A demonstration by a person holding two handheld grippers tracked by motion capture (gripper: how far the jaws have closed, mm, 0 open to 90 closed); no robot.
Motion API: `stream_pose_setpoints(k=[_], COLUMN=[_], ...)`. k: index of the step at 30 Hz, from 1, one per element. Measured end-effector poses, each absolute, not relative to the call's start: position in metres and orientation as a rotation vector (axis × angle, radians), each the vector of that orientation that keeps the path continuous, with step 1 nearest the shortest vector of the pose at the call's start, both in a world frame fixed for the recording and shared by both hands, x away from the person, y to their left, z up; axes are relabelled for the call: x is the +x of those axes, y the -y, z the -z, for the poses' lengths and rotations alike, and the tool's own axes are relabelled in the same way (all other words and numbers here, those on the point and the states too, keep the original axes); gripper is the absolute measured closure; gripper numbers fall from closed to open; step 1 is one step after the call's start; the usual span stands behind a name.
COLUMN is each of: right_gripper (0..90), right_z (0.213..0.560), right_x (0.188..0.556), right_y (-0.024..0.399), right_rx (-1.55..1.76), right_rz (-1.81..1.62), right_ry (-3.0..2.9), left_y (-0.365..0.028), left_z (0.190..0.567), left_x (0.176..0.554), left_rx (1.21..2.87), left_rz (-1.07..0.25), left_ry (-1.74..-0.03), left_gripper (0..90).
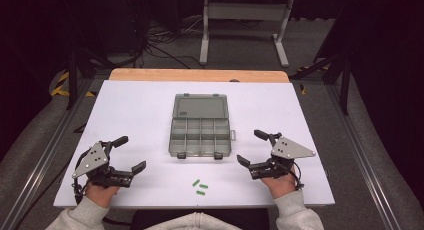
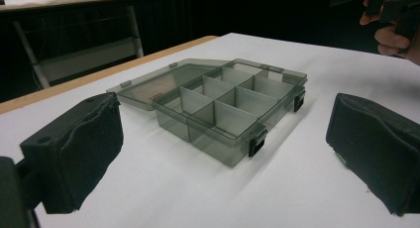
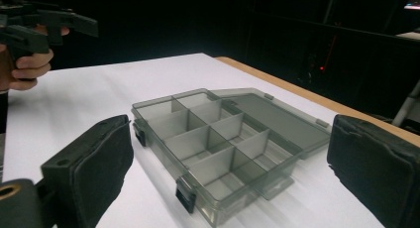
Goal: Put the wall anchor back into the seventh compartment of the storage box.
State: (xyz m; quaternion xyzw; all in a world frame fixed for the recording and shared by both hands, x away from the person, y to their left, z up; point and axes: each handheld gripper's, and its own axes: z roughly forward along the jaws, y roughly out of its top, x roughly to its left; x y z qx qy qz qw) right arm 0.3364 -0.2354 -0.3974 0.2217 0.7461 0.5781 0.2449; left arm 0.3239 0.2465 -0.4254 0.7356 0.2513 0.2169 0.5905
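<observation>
Green bits (image 1: 200, 186) lie near the counter's (image 1: 130, 105) front edge between my left gripper (image 1: 134, 154) and right gripper (image 1: 249, 148), both gaping and empty, and a clumsy pinch could flick them past the open box (image 1: 200, 132).

The high view looked forward and down from above the person's side, taking in the whole white table (image 1: 140, 105). Each gripper view sat low and close above the tabletop, aimed inward between its own 2 jaws. All 3 views shared the open compartment box (image 1: 201, 132) (image 2: 223, 106) (image 3: 218, 139).
</observation>
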Motion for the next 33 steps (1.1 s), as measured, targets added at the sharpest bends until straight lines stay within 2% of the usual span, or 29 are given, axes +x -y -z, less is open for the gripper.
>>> stream_pose_setpoints(k=[11, 26, 33], right_gripper=[6.5, 23.9, 24.9], right_z=[0.395, 0.376, 0.356], right_x=[0.34, 0.346, 0.351], right_y=[0.206, 0.182, 0.17], right_rx=[0.537, 0.517, 0.533], right_rz=[-1.597, -1.494, -1.376], right_ry=[-2.116, -2.382, -2.5], left_y=[-0.247, -0.246, -0.246], left_z=[0.424, 0.424, 0.423], left_x=[0.325, 0.323, 0.321], left_rx=[1.729, 1.718, 1.717], left_rz=[-0.477, -0.499, -0.501], left_ry=[-0.594, -0.571, -0.558], left_gripper=[2.8, 2.8, 2.8])
